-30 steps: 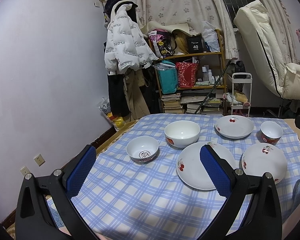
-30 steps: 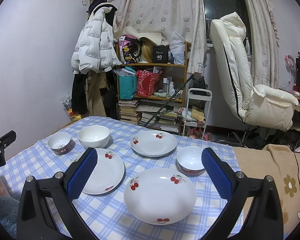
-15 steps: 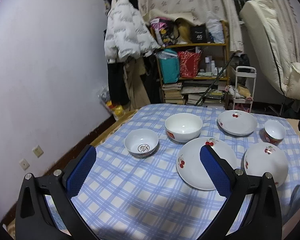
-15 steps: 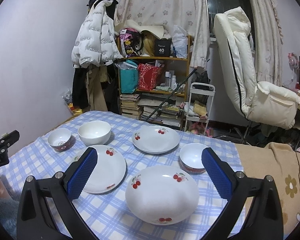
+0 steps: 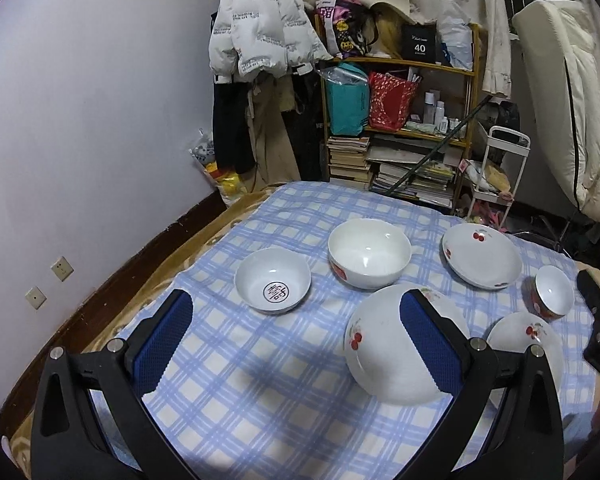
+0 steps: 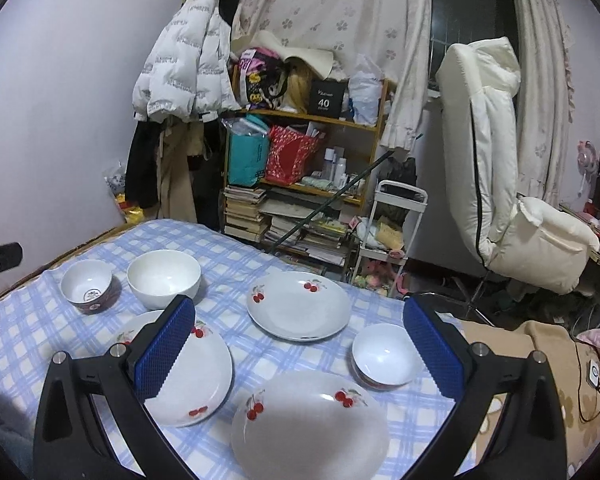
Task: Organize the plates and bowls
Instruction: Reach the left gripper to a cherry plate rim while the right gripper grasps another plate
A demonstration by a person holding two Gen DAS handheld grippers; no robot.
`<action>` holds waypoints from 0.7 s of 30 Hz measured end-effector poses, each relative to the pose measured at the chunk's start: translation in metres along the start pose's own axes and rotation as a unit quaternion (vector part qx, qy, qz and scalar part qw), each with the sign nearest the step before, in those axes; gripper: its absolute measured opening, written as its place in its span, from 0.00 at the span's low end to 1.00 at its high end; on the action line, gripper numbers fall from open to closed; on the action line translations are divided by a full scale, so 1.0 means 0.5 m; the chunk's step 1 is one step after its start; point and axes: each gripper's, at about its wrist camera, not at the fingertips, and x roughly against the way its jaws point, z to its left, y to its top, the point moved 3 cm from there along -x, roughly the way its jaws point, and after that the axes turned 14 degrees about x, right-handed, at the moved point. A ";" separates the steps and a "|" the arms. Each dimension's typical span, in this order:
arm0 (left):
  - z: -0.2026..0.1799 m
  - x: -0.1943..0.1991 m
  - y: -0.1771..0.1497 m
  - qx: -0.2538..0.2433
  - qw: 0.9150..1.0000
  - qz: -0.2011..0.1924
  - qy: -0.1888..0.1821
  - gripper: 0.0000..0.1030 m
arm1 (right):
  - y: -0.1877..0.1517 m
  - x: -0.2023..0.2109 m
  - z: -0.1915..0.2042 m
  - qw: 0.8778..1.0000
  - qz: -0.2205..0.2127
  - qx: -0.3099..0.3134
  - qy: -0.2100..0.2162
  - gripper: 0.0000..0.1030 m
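Observation:
Three white cherry-print plates and three bowls lie spread on the blue checked tablecloth. My left gripper hovers open above the cloth, short of a small bowl with a round mark inside; a large white bowl stands behind it, and the right finger overlaps a plate. My right gripper is open over the nearest plate. Beyond it lie a far plate, a left plate, a small bowl, the large bowl and the marked bowl.
A cluttered shelf with books and bags and hanging coats stand behind the table. A white reclining chair and a small white cart are at the right. The purple wall runs along the table's left side.
The left gripper has tilted down and moved closer to the table, so the bowls and plates look larger. The right gripper has edged forward slightly. Both stay open.

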 end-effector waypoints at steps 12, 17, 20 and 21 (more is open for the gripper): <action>0.000 -0.146 -0.049 -0.003 0.996 0.089 0.016 0.99 | -0.046 -0.147 0.043 0.993 0.087 -0.014 0.083 1.00; -0.004 -0.197 -0.087 0.011 0.991 0.134 0.016 0.99 | -0.063 -0.209 0.055 0.986 0.116 -0.029 0.119 1.00; -0.007 -0.221 -0.108 0.011 0.988 0.151 0.022 0.99 | -0.073 -0.244 0.072 0.981 0.131 -0.030 0.137 0.95; -0.007 -0.231 -0.114 0.011 0.987 0.157 0.025 0.99 | -0.076 -0.254 0.075 0.980 0.136 -0.031 0.142 0.93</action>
